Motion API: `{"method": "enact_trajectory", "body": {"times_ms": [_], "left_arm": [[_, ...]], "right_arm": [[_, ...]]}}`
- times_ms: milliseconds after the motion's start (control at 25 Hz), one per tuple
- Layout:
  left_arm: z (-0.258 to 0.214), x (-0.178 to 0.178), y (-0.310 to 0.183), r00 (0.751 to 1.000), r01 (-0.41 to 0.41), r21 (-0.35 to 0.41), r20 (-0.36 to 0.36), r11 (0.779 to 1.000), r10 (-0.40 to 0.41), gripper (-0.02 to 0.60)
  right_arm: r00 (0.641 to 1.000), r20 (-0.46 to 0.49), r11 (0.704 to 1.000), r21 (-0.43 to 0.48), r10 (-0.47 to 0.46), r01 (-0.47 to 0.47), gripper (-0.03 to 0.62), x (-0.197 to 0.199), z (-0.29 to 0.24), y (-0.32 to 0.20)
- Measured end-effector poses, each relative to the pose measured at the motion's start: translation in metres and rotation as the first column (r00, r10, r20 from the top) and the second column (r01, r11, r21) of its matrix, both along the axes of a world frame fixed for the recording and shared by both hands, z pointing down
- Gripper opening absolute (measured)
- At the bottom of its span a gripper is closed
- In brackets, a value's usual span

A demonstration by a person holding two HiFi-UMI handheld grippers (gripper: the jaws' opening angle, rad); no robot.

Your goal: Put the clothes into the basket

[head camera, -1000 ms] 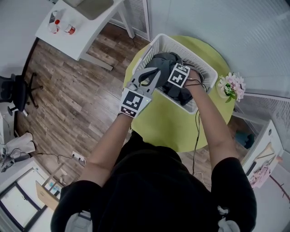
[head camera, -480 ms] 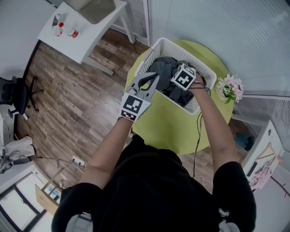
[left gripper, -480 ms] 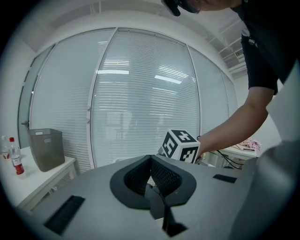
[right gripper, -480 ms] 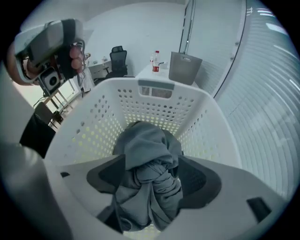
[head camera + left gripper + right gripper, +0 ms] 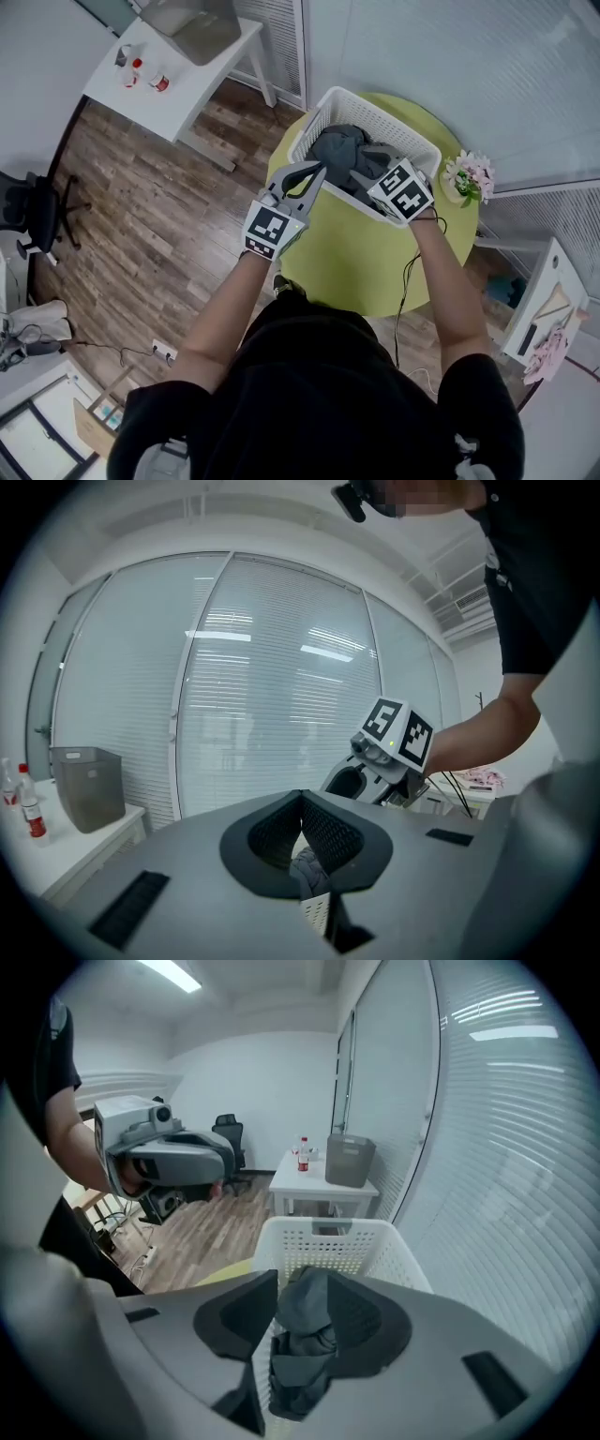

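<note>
Gripping one grey garment [image 5: 298,1349], right gripper [image 5: 302,1288] just closing, over one white basket [image 5: 328,1246]

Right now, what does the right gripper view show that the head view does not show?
Only the right gripper view: the right gripper with its jaws, which have just been closing, pressed on a dark grey cloth. Only the head view: the flowers and that gripper's marker cube. Both: the white basket, the left gripper and the white side table.
</note>
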State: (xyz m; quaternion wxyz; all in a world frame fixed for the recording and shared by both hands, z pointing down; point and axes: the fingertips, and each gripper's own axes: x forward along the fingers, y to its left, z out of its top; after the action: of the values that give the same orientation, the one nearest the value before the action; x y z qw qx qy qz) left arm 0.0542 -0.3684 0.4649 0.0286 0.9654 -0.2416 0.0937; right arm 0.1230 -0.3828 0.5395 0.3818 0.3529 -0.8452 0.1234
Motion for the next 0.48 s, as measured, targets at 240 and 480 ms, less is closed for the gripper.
{"method": "enact_trajectory", "body": {"times_ms": [240, 480], "left_arm": [[-0.016, -0.017, 0.026, 1.0, -0.027, 0.011, -0.008, 1.0, 0.027, 0.009], [-0.033, -0.031, 0.051, 0.998, -0.058, 0.017, -0.032, 0.998, 0.059, 0.009]], "right_arm": [[0.979, 0.203, 0.994, 0.102, 0.028, -0.05, 0.039, -0.03, -0.05, 0.038], [0.934, 0.349, 0.973, 0.181, 0.071, -0.142, 0.025, -0.05, -0.091, 0.071]]}}
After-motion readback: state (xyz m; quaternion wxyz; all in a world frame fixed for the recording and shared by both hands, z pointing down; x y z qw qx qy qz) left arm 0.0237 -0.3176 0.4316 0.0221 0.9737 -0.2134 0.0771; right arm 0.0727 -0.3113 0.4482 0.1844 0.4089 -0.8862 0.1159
